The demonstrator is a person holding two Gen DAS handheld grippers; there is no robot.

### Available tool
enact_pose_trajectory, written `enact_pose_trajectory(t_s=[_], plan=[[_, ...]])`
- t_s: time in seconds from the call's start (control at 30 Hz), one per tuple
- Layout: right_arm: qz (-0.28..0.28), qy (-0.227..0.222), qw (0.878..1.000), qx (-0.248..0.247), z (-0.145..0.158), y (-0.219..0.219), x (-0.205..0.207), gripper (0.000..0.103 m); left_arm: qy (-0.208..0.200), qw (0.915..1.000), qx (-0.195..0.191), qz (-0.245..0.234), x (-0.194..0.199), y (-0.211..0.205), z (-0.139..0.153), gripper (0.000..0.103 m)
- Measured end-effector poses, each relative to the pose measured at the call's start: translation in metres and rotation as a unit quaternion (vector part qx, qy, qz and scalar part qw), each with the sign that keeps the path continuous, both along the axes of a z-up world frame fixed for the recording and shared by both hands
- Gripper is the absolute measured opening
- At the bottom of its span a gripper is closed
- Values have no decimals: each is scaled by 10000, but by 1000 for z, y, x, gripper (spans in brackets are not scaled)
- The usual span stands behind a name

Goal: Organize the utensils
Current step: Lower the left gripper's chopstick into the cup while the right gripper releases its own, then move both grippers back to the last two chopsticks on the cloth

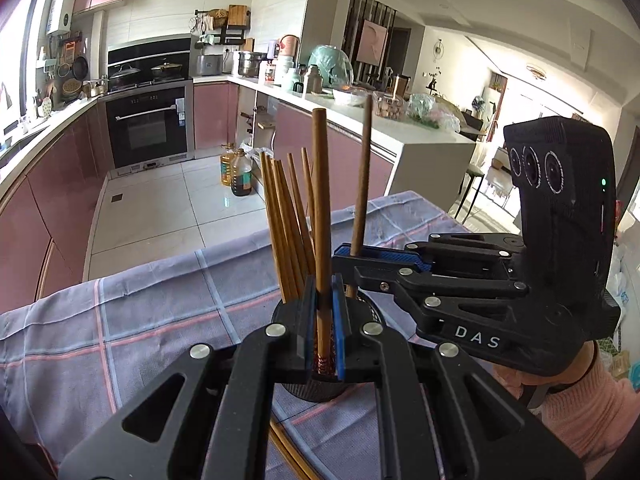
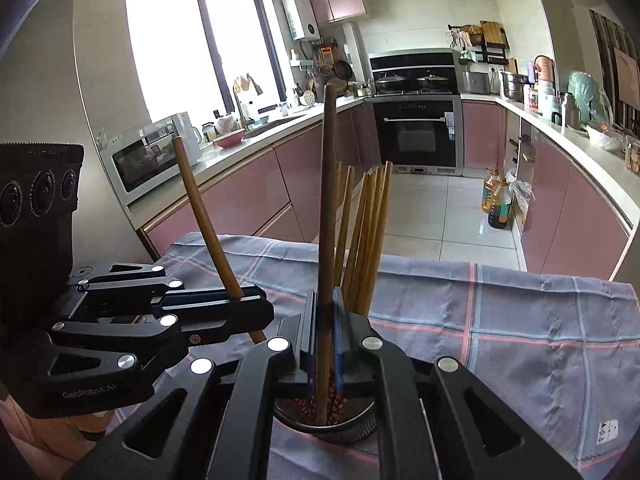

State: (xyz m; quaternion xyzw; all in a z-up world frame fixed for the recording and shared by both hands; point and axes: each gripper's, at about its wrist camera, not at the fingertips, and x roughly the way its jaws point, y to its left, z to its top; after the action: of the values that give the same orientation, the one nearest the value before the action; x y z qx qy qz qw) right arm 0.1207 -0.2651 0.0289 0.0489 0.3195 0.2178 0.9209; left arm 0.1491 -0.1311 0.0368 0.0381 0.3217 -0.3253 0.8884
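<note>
A black round holder [image 2: 332,430] with reddish filling stands on the checked cloth [image 2: 500,320]; several tan chopsticks [image 2: 368,236] stand in it. My right gripper [image 2: 326,314] is shut on a dark brown chopstick [image 2: 329,184] that is upright, its lower end in the filling. In the left wrist view my left gripper [image 1: 323,304] is shut on a brown chopstick [image 1: 320,200], upright, with its lower end down in the holder [image 1: 316,394]. Both grippers sit side by side over the holder: the right gripper [image 1: 352,258] comes in from the right and the left gripper [image 2: 244,300] from the left.
Loose chopsticks [image 1: 288,454] lie on the cloth under my left gripper. The table's far edge [image 1: 240,240] drops to a tiled floor with oil bottles [image 1: 240,178]. A pink-sleeved hand [image 1: 568,404] holds the right gripper. Kitchen counters run behind.
</note>
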Motion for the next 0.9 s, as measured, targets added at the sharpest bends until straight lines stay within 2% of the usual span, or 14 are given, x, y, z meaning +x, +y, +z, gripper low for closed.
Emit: enact_pose_trajectory(t_s=[0.13,0.43,0.73,0.9], plan=[[-63,91,9999,65,-7,-1,5,6,91,9999,100,34,8,-4,-8,8],[-159,171,9996,129,-10,-5,13,7,276,9995,74,114,33,-6,-13,9],[-259,173,9992,234,-10,-11,11,8,417,9989,-49,224,36,4,-23,9],[-169,113,9994,268,-10,-11,-1,16,323,9988,-180,332,25,17,-23,12]])
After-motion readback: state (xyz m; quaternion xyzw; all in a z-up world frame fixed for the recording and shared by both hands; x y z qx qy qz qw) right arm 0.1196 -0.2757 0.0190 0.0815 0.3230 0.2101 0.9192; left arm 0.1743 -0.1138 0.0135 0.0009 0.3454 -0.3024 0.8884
